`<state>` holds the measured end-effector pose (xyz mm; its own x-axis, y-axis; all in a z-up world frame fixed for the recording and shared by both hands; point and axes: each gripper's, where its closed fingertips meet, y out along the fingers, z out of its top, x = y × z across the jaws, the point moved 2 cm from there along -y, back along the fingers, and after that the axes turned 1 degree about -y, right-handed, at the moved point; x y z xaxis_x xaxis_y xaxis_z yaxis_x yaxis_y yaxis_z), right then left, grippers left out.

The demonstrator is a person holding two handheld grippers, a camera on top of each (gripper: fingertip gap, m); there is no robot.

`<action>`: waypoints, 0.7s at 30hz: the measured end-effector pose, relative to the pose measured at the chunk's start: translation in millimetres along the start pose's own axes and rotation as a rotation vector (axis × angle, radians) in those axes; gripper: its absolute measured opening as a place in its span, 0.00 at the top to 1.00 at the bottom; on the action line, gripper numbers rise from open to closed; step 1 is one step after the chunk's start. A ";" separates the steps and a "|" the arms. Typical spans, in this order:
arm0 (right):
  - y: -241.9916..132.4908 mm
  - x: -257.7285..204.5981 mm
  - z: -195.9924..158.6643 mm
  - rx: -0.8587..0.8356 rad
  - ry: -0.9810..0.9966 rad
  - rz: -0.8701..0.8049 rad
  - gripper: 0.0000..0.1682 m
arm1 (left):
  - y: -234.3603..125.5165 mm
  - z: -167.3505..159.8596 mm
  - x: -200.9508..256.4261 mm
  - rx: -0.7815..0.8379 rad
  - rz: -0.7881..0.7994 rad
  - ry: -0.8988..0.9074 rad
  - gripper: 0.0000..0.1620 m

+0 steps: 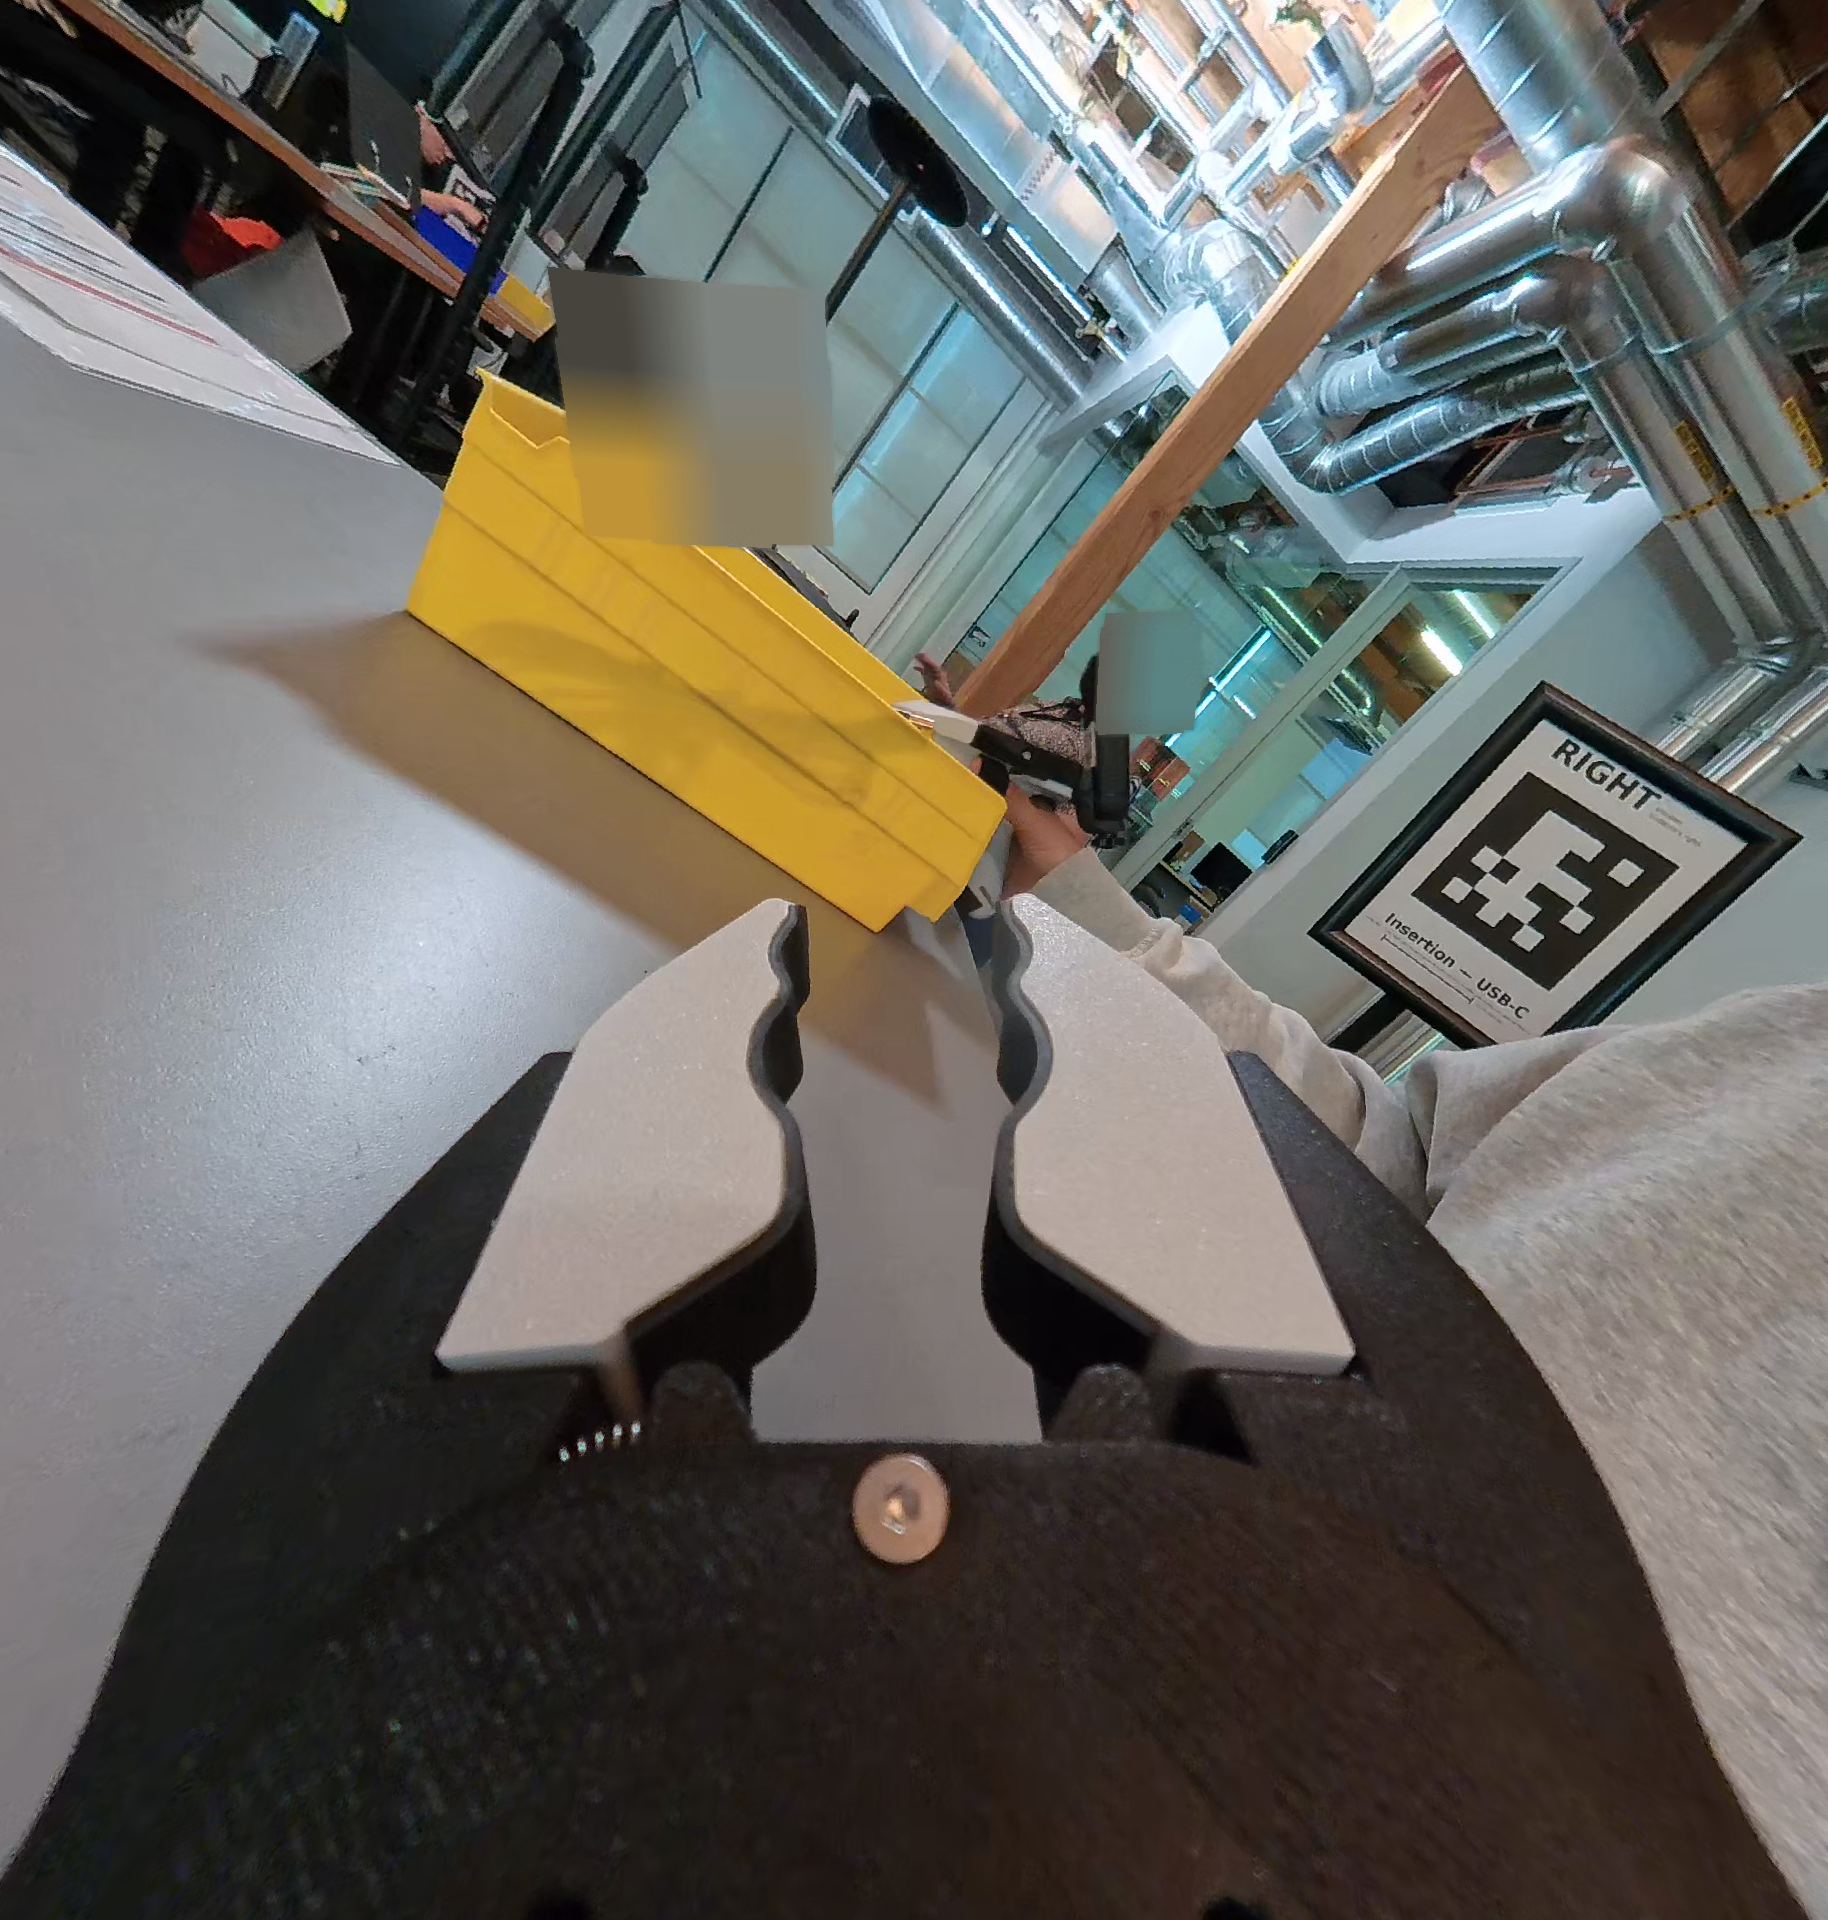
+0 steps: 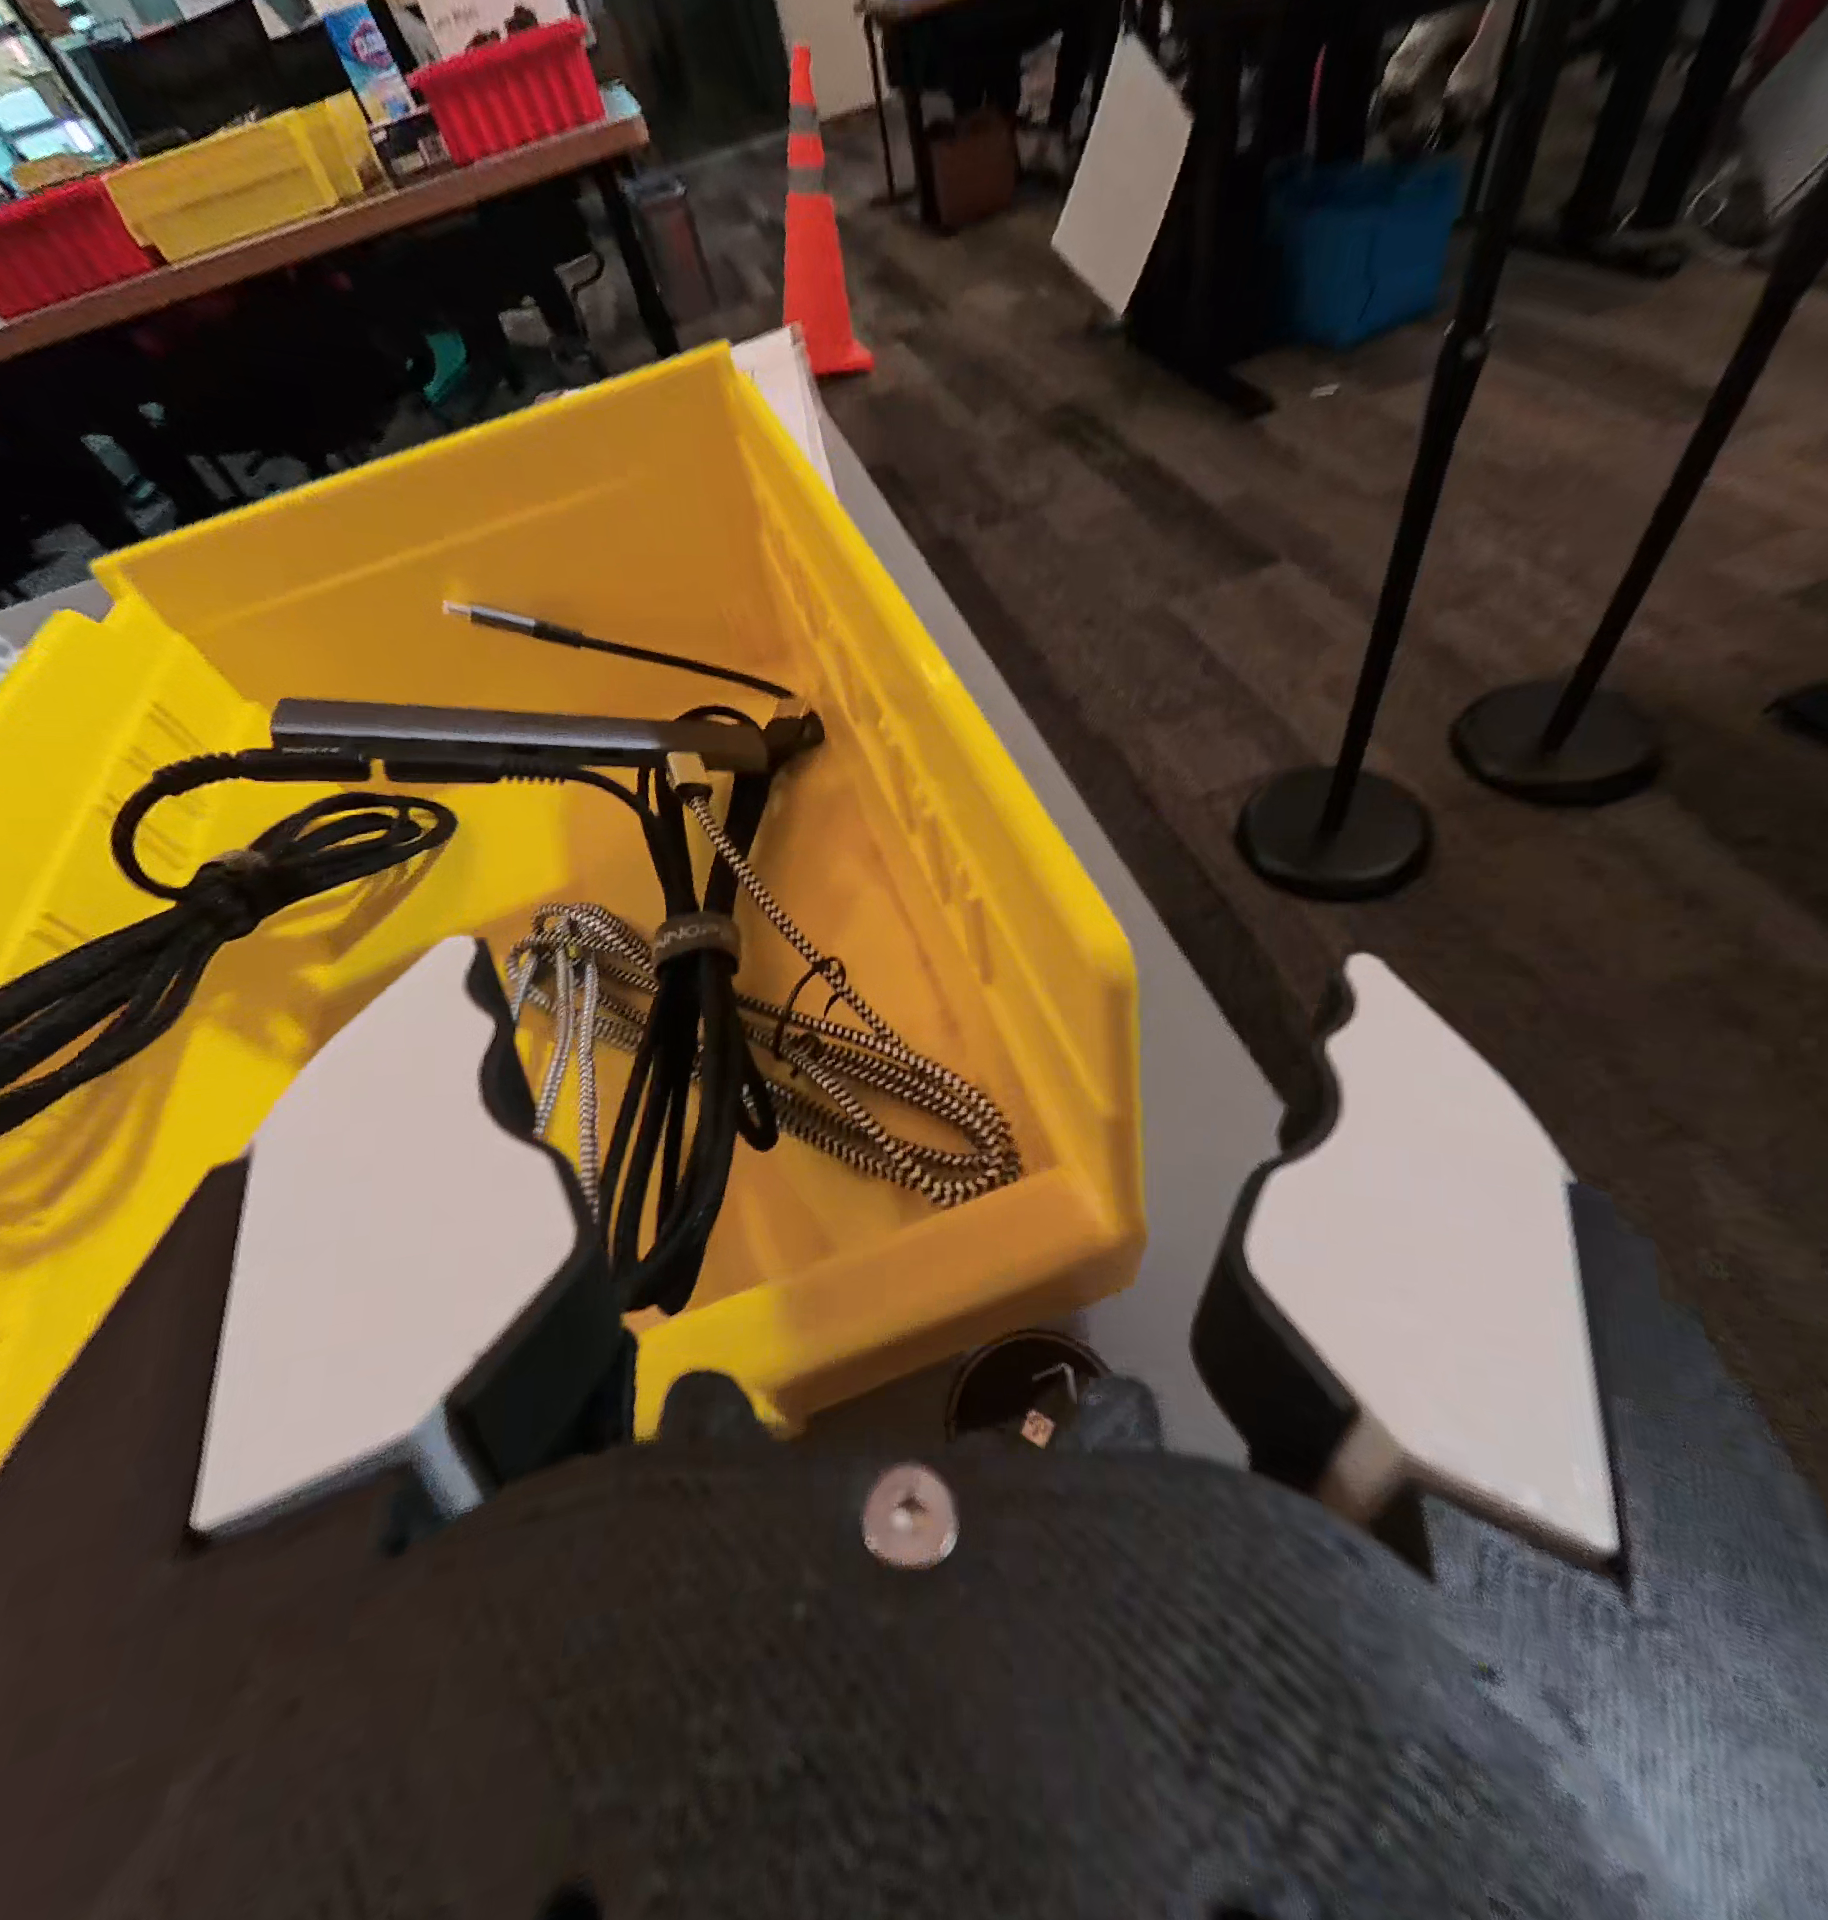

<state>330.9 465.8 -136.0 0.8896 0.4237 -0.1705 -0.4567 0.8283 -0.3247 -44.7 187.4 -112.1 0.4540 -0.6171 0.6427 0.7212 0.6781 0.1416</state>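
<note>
right gripper (image 2: 905,1049) spread wide over yellow bin (image 2: 1055,1049) of cables; left gripper (image 1: 899,966) slightly parted, empty.

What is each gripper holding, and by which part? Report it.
Nothing is held. The left gripper is open above the grey table. The right gripper is open wide over the yellow bin of cables.

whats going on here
A person holds a two-finger gripper in each hand at a grey table. The right gripper is wide open and empty, hovering over the near corner of a yellow bin that holds bundled black cables, a braided cable and a slim grey hub. The left gripper is open and empty, low over the bare tabletop, pointing toward the bin's outer wall.
</note>
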 end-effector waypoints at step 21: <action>4.4 14.6 -0.2 -0.002 0.187 0.126 0.78 | 1.5 -1.5 0.3 -0.013 0.004 0.005 0.80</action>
<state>341.9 475.5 -140.2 0.8097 0.4480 -0.3791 -0.5641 0.7723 -0.2922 -42.7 187.7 -112.9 0.4599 -0.6162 0.6394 0.7259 0.6756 0.1289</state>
